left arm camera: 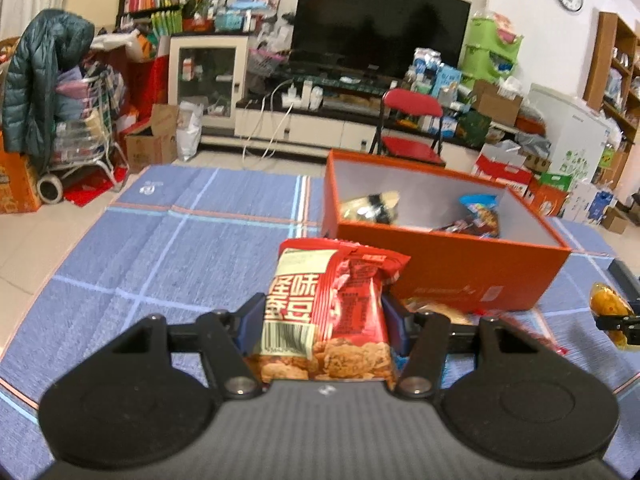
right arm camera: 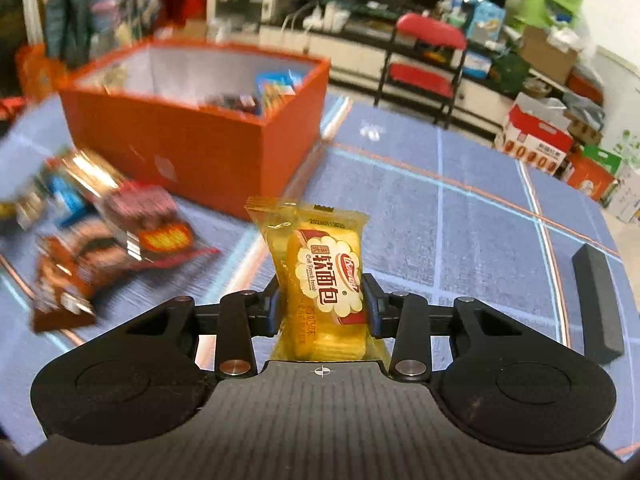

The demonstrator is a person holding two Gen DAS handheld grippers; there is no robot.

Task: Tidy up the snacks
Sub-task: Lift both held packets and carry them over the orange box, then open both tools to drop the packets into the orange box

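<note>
**Snack sort part done: both claws loaded, box partly filled, loose packs remain**

Left wrist view: my left claw [left arm camera: 322,322] is clamped on a red snack packet [left arm camera: 332,304], held upright between the blue pads, barcode towards the camera. Ahead and to the right stands the orange box [left arm camera: 460,268] on the blue checked cloth [left arm camera: 180,248] covering the bench. Inside the box I count at least two deposits: a pale pack with a dark band [left arm camera: 372,206] at the left and a blue-topped bag [left arm camera: 482,210] at the right, with something darker beside it that I cannot identify. At the right edge the other claw's load shows as a yellow blur.

Right wrist view: my right claw [right arm camera: 322,300] is closed on a yellow soft-bread packet [right arm camera: 324,276], standing upright in the grip. The box sits up and to the left, well apart from this claw. On the cloth to the left lies a loose heap of packets [right arm camera: 100,240], red, brown and blue, blurred; I cannot count them reliably. A black block [right arm camera: 598,304] rests at the right.

Assessment: I judge the task roughly midway. Some snacks are boxed, two are in hand awaiting deposit, and the heap beside the box is still to be collected
</note>
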